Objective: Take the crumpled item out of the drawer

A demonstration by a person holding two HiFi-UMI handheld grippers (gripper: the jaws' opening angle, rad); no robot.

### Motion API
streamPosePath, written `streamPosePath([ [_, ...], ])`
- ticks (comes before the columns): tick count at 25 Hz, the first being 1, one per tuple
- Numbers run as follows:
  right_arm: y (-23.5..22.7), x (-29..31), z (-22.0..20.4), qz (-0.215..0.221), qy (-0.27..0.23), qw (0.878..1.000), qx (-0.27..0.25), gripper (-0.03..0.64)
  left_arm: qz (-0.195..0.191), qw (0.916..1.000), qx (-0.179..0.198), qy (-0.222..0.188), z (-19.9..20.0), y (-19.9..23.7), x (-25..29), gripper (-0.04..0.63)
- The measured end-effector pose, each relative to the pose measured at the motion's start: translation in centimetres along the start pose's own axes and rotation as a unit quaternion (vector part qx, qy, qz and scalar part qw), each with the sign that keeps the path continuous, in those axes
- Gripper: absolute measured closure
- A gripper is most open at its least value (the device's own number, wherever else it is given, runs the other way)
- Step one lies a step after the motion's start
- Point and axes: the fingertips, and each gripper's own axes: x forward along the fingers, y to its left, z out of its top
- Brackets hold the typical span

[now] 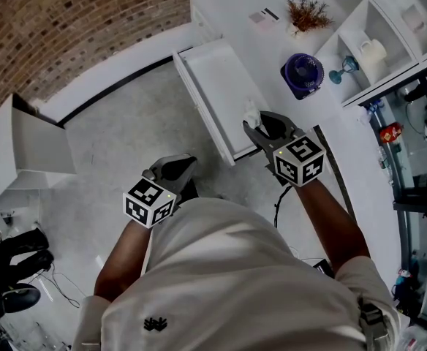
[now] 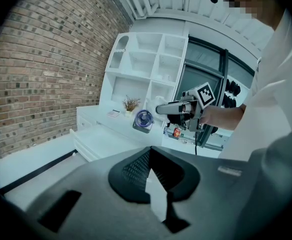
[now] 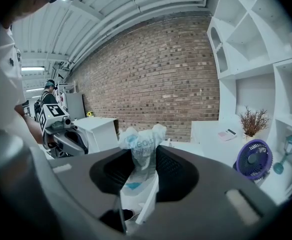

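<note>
The crumpled item (image 1: 251, 114), a scrunched white plastic wrapper with blue print (image 3: 141, 136), is pinched between the jaws of my right gripper (image 1: 260, 123) (image 3: 142, 156). It hangs in the air just beyond the front edge of the open white drawer (image 1: 206, 79) (image 2: 98, 139), whose inside looks bare. My left gripper (image 1: 183, 165) (image 2: 152, 171) stays low over the floor to the left of the drawer front. Its fingertips meet and hold nothing. The left gripper view shows the right gripper (image 2: 162, 109) side on.
On the white cabinet top (image 1: 228, 6) above the drawer stand a purple fan (image 1: 303, 72) (image 3: 253, 159) and a dried plant (image 1: 307, 12). White shelves at right hold a mug (image 1: 373, 50) and a blue glass (image 1: 345, 68). Another white cabinet (image 1: 23, 145) stands at the left.
</note>
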Motion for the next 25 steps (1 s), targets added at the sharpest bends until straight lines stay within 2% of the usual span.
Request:
streamPosePath([
  [25, -1.1, 0.2, 0.6, 0.003, 0.0, 1.0, -0.004, 0.483, -0.007, 0.9999, -0.007, 0.011, 0.3, 0.7, 1.8, 0.589],
])
